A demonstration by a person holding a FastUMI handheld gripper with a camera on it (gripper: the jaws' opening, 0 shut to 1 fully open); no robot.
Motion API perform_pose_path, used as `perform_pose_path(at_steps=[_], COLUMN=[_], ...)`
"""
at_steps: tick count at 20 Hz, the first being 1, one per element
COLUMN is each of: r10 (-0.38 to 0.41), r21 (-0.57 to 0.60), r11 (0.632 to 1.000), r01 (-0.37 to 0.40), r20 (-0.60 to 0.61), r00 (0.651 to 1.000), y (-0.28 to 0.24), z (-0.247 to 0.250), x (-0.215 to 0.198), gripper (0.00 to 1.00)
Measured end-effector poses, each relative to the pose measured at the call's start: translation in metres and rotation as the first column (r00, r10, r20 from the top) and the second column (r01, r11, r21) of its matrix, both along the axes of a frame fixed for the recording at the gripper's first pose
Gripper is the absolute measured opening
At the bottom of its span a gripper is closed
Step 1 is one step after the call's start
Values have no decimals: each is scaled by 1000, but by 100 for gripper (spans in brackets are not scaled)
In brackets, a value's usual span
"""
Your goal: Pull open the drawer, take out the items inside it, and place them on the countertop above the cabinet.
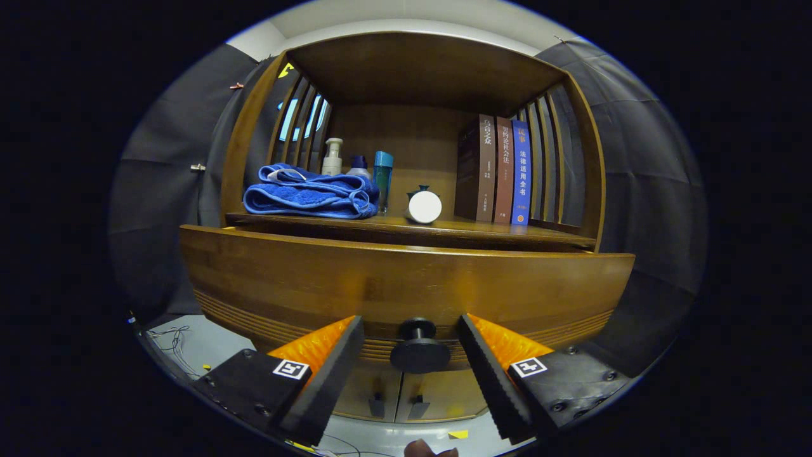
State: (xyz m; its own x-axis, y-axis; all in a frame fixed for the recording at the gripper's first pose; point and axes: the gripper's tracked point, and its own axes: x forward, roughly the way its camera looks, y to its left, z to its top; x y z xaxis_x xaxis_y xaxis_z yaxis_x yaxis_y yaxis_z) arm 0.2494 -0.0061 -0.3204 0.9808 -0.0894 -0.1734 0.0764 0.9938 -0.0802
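Dim booth, warm tone. Light falls from above and in front: my view shows a bright sheen across the drawer (406, 279) front, strongest at its middle. The shelf (412, 230) recess is darker toward its ceiling and back wall. The white disc (424, 207) is near blown out. Strong fisheye bend: the drawer edge bows, the cabinet sides curve inward, and detail smears toward the rim. My gripper (411, 355), fingers spread wide apart either side of the knob (419, 347), looks slightly soft. The knob is nearly a silhouette. Books (498, 170) stay sharp.
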Motion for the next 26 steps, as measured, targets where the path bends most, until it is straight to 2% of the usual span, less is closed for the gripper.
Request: perform_pose_path(at_steps=[13, 20, 26], r10=[-9, -3, -2], r21=[-36, -49, -60], r11=[999, 999, 998], r01=[8, 2, 5], r20=[-21, -33, 44], r00=[1000, 999, 999], y=[-3, -4, -12], z=[-4, -2, 58], x=[55, 55, 33], gripper=[100, 100, 99])
